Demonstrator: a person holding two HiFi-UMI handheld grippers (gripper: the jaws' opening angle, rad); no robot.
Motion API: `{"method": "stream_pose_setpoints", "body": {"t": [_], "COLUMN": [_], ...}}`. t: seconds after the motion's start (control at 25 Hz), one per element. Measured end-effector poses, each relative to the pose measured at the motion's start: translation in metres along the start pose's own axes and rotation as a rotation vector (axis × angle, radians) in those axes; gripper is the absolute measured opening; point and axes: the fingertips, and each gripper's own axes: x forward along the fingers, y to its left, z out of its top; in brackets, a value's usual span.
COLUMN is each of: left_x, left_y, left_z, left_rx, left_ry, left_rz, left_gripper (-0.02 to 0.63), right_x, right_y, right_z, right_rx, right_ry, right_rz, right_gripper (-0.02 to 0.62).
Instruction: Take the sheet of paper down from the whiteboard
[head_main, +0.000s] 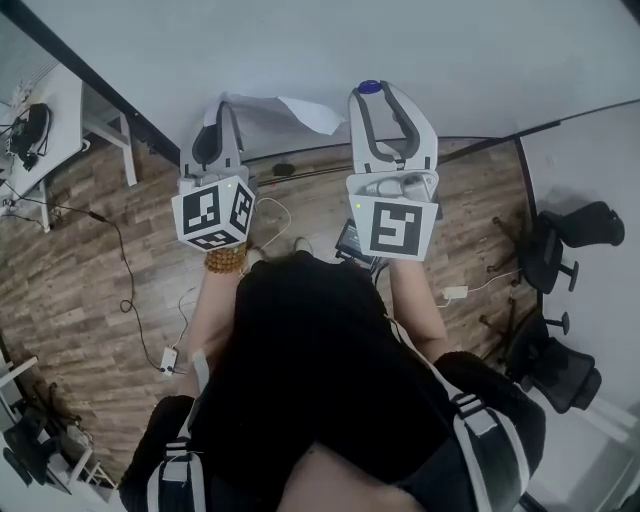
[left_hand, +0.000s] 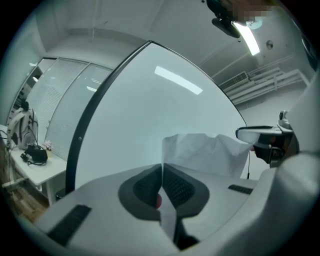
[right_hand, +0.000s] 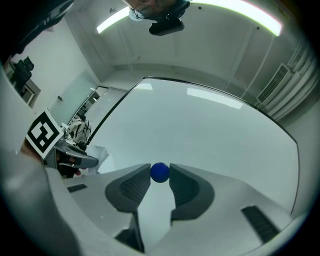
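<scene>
My left gripper (left_hand: 162, 175) has its jaws pressed together on the crumpled sheet of paper (left_hand: 205, 152), just in front of the whiteboard (left_hand: 150, 110). To its right, my right gripper (right_hand: 160, 176) pinches a blue ball (right_hand: 160, 171).

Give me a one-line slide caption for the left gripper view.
Left hand-held gripper shut on a crumpled sheet of paper, in front of the whiteboard.

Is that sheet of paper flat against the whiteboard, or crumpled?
Crumpled: the sheet of paper shows creases and a wavy top edge, and one side is pinched between the shut jaws of the left gripper.
</scene>
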Motion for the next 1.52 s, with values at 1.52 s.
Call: {"method": "stream_pose_setpoints", "body": {"t": [1.52], "left_x": [-0.013], "left_y": [-0.016], "left_z": [0.0], "left_rx": [0.282], "left_ry": [0.053], "left_rz": [-0.042], "left_gripper": [0.009], "right_x": [0.003], "right_y": [0.032], "right_z": [-0.033], "right_rx": [0.194], "right_ry": [0.075], "right_rz": [0.095], "right_gripper": [0.117]}}
